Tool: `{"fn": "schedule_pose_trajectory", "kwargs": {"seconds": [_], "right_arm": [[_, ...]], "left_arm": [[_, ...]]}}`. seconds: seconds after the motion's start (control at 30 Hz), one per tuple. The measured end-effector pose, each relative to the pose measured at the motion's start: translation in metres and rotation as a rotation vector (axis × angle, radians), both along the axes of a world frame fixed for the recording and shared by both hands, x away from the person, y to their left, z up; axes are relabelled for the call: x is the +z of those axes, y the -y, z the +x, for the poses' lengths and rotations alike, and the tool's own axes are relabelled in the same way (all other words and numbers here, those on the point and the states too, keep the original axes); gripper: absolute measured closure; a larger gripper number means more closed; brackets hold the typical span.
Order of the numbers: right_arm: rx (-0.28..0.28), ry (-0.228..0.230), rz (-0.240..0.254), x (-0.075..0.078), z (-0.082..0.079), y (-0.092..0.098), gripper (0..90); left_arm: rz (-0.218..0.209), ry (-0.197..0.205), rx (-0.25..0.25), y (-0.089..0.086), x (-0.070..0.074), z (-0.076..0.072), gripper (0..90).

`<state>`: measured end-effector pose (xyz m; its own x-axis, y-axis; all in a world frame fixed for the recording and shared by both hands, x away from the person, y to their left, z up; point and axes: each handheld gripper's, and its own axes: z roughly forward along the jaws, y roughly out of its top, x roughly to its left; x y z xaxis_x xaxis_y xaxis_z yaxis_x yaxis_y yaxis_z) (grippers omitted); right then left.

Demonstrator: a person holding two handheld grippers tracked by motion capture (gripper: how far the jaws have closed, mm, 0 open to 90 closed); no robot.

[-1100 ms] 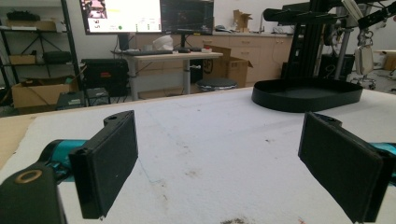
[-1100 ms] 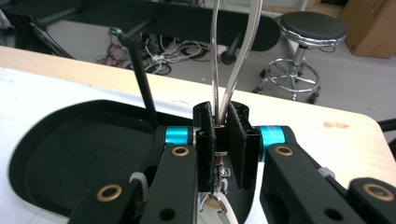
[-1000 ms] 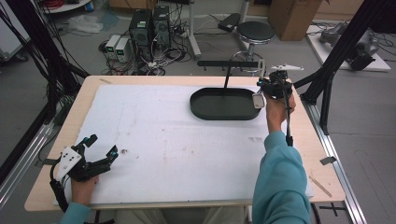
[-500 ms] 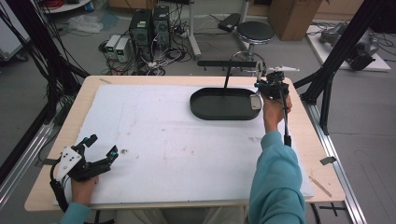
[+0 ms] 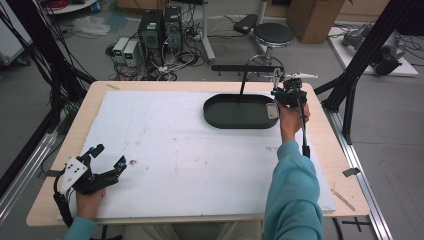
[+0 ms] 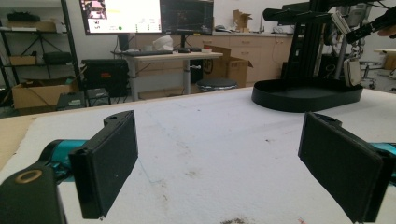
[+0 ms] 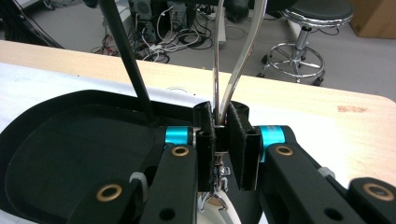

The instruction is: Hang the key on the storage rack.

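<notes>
Right tool (image 5: 283,96) barely shifted, at stand (image 5: 240,111) edge

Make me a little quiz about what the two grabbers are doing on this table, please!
1. True or false: the left gripper has open jaws with nothing between them.
2. What does the right gripper pinch? A) a shiny metal loop B) a sponge C) a cup
3. Fill in (near or far): the black tray lies on the ___ right part of the table, seen from the person.
Key: 1 true; 2 A; 3 far.
</notes>
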<state>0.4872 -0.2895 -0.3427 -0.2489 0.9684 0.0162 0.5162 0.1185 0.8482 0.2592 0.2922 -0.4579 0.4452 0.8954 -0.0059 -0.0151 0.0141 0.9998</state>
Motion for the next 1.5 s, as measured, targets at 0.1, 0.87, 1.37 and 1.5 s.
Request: {"fn": "schedule_pose_trajectory", "kwargs": {"seconds": [0.1, 0.87, 1.37, 1.5], "right_arm": [[0.000, -0.004, 0.018, -0.005, 0.000, 0.004, 82.2], [0.018, -0.021, 0.049, -0.019, 0.011, 0.002, 81.9], [0.035, -0.013, 0.103, -0.021, 0.013, 0.008, 41.4], [-0.011, 0.040, 0.076, -0.016, 0.008, 0.007, 8.0]], "left_arm": [[0.000, 0.001, 0.000, 0.000, 0.000, 0.000, 12.3], [-0.001, 0.003, 0.000, 0.000, 0.000, 0.000, 12.4], [-0.001, 0.003, 0.000, 0.000, 0.000, 0.000, 12.4], [-0.002, 0.004, -0.001, 0.000, 0.000, 0.000, 12.4]]}}
